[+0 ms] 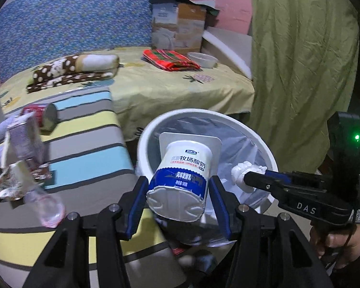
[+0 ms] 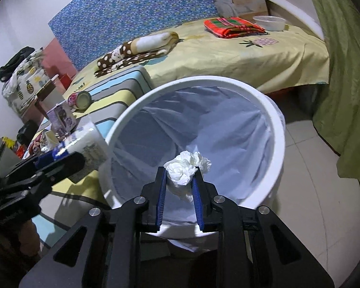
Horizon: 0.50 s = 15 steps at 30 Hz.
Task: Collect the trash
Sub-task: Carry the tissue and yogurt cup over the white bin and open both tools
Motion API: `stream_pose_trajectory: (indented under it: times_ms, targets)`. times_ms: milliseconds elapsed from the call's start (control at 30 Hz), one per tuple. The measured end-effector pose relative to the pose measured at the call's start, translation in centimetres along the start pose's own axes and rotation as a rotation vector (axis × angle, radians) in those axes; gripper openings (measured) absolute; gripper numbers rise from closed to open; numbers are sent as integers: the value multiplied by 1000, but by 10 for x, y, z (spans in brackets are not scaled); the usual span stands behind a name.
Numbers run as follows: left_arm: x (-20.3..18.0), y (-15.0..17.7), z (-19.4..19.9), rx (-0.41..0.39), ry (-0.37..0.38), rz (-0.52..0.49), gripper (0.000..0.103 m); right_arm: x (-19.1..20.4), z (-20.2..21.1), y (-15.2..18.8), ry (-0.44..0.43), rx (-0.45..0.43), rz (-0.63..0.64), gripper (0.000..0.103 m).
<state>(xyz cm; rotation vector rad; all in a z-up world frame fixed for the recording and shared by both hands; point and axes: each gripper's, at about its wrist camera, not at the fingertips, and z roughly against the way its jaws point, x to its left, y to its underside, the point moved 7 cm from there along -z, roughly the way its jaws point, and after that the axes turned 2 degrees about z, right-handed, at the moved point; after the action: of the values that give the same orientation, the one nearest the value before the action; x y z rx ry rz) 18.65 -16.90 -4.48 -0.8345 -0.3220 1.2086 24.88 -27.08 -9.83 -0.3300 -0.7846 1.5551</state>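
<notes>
My left gripper [image 1: 178, 187] is shut on a white and blue yogurt cup [image 1: 182, 168], held tilted over the near rim of a white trash bin [image 1: 264, 141] lined with a clear bag. My right gripper [image 2: 181, 180] is shut on a crumpled white tissue [image 2: 187, 165] and holds it over the bin [image 2: 276, 120]. The right gripper [image 1: 252, 176] and its tissue [image 1: 240, 170] also show in the left wrist view at the bin's right rim. The yogurt cup [image 2: 86, 141] and left gripper [image 2: 60, 160] show at the left of the right wrist view.
A striped bench [image 1: 88, 148] left of the bin holds a red can [image 1: 42, 116], a purple carton [image 1: 26, 139], crumpled wrappers [image 1: 9, 182] and a clear plastic bottle [image 1: 48, 206]. Behind are a yellow bed [image 1: 168, 88] and a green curtain [image 1: 300, 60].
</notes>
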Motion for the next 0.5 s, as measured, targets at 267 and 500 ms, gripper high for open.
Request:
stream_pose_trajectory:
  times_ms: [267,500]
  targets:
    - [-8,6,-8,28,11,-21,55,-6,2,3,-3,1,-7,45]
    - [2,11,2,14,1,8,55,-3,13,-1,1,-31,-7,46]
